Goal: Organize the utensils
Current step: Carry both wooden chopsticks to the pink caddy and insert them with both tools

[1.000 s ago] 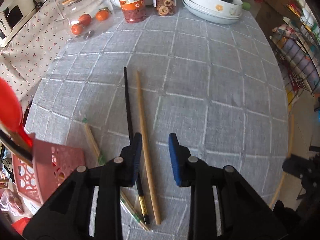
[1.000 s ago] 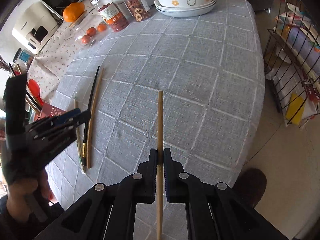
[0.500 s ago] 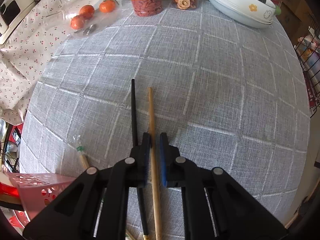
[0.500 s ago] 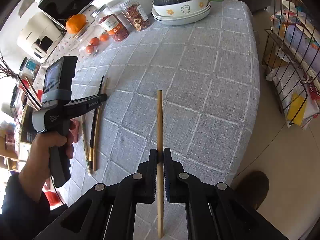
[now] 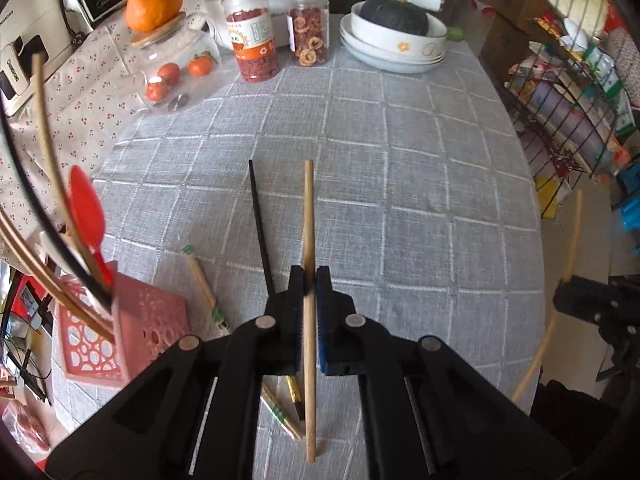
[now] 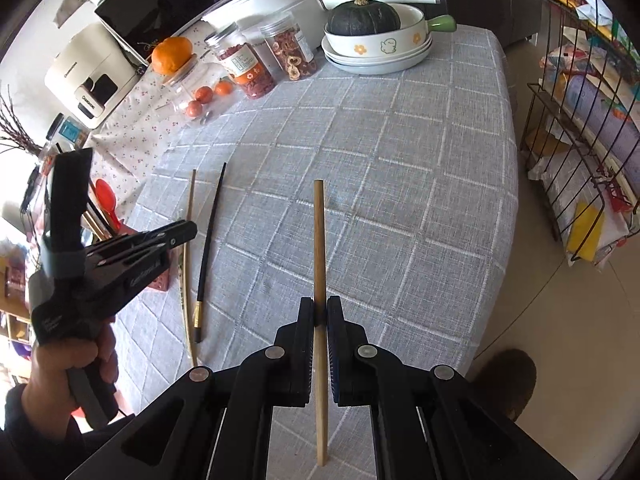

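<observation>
Two wooden chopsticks are off the table, one in each gripper. The left gripper (image 5: 310, 276) has just closed, and its jaws now clamp a wooden chopstick (image 5: 308, 216) near the middle, so that the stick runs straight ahead past the fingertips and back under the tool. Just to the left of that gripper a black chopstick (image 5: 259, 224) lies on the grey checked tablecloth (image 5: 420, 208), its far end level with the held stick's tip. Nearer the tool's left side lies another chopstick with green bands (image 5: 204, 284), partly hidden under the fingers. Farther left stands a pink perforated holder (image 5: 120, 340) with a red spoon (image 5: 89, 216) and several sticks leaning out of it.

The right gripper (image 6: 320, 312) is likewise closed on a second wooden chopstick (image 6: 319, 240), which points straight forward from its jaws. Well to its left, a hand (image 6: 60, 376) holds the left tool above the table's edge.
</observation>
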The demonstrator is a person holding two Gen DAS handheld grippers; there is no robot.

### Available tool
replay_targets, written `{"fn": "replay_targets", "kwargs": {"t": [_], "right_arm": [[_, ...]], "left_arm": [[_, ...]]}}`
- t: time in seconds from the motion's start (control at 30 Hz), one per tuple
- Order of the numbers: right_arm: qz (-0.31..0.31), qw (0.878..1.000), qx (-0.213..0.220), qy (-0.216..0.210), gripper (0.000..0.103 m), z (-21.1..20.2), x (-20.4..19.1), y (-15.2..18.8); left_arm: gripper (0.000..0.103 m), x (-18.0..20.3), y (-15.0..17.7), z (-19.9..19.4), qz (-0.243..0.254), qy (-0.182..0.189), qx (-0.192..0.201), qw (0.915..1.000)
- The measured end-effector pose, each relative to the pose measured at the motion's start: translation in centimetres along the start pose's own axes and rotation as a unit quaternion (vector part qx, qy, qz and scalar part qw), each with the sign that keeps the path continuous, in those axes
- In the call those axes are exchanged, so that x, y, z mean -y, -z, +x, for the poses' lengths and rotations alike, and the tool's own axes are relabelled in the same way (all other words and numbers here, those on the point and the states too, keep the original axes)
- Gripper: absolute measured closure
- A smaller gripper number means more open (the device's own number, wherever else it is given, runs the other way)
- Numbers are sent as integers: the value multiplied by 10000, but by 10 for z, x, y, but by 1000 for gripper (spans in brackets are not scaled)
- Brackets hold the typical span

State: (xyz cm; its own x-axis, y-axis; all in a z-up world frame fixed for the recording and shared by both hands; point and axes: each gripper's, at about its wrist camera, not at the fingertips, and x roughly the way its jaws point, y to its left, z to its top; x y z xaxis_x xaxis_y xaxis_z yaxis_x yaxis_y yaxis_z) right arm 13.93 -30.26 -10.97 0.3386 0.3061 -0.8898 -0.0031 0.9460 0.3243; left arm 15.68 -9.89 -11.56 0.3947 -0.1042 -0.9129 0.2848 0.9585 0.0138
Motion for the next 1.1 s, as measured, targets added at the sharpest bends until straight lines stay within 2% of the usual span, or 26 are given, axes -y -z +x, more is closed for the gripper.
{"fn": "replay_targets", "kwargs": {"t": [0.23, 0.37, 0.47, 0.57, 0.8, 0.93, 1.1], "right_arm": [[-379, 9986, 349, 133, 97, -19, -29, 18], [-555, 9968, 558, 151, 97, -32, -45, 26], [-755, 9942, 747, 183, 97, -42, -60, 31], [-1076, 9885, 985, 408, 97, -49, -78, 37], [-1493, 9772, 1436, 470, 97, -65, -110, 36], [-1510, 9743, 1647, 272, 97, -77, -125, 29], [-1527, 9702, 1879, 38, 97, -91, -143, 23]], "left_arm": [[96, -6, 34, -61, 235, 184, 626, 9976], [96, -21, 56, -84, 61, 370, 914, 9951], [96, -32, 73, -101, -58, 357, 1280, 9911], [96, -46, 76, -116, -254, 390, 1551, 9868], [96, -63, 80, -156, -535, 461, 2268, 9714], [96, -70, 80, -177, -657, 525, 2642, 9608], [96, -84, 81, -200, -804, 326, 3142, 9454]]}}
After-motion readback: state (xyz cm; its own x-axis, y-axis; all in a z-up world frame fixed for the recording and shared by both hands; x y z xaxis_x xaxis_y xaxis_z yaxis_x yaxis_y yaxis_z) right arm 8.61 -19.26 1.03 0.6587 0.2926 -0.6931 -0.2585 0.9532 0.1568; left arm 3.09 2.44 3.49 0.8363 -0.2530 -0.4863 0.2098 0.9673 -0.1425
